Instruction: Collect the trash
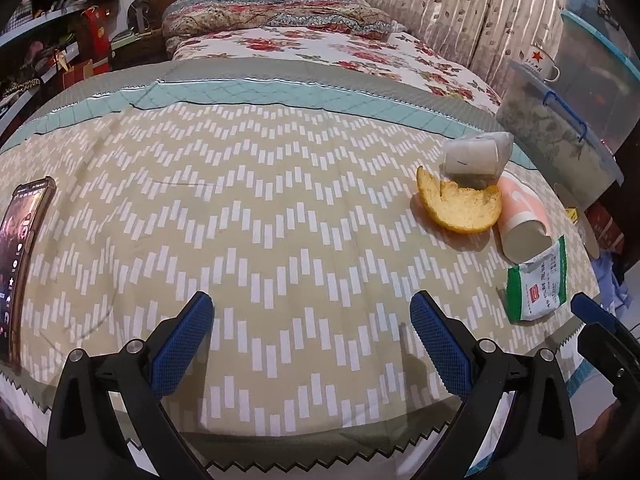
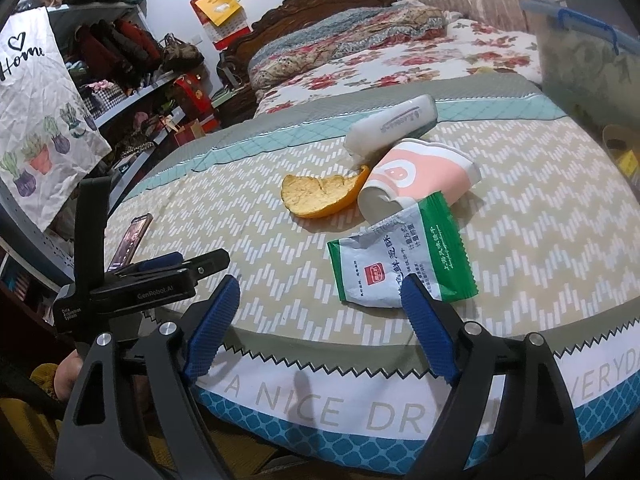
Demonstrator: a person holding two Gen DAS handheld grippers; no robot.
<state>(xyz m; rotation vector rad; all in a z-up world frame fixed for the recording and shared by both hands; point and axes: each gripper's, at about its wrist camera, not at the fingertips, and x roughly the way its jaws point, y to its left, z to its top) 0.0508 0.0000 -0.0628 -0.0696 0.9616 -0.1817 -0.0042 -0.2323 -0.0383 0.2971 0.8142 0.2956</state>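
Trash lies on the patterned tablecloth (image 1: 280, 208): an orange peel (image 1: 460, 204) (image 2: 320, 196), a tipped pink-and-white paper cup (image 1: 522, 216) (image 2: 416, 180), a white crumpled cup or tube (image 1: 476, 154) (image 2: 392, 126) behind it, and a green-and-white snack wrapper (image 1: 538, 284) (image 2: 400, 268) nearest the edge. My left gripper (image 1: 312, 344) is open and empty over the cloth, left of the trash. My right gripper (image 2: 320, 328) is open and empty at the table's front edge, its right finger (image 2: 428, 328) just before the wrapper.
A phone (image 1: 20, 256) (image 2: 130, 240) lies at the table's left edge. A clear storage box (image 1: 560, 128) with a star mug (image 1: 540, 62) on it stands at the right. A bed (image 1: 320, 44) is behind; shelves (image 2: 120, 80) are to the left.
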